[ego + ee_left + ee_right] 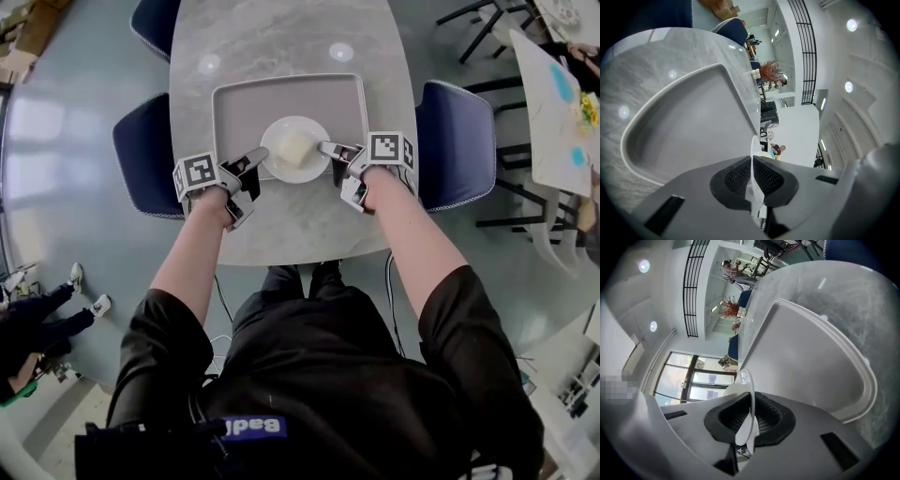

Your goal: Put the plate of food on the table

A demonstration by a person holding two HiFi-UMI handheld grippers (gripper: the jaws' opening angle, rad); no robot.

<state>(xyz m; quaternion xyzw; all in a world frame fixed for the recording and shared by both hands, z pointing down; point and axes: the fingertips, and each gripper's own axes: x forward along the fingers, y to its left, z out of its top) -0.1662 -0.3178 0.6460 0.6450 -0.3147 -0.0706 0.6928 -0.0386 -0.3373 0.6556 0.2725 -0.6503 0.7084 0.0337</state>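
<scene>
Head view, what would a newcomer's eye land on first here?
The small round white plate carrying a pale block of food, at the near edge of the grey rectangular tray on the grey marbled table. Then the left claw and right claw, each clamped on an opposite side of its rim.

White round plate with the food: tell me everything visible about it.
The white round plate is glossy and thin-rimmed, level, carrying a pale block of food. It lies over the near half of the grey rectangular tray on the marbled grey table. The left gripper and right gripper clamp its rim from opposite sides. Whether it is lifted is unclear.
</scene>
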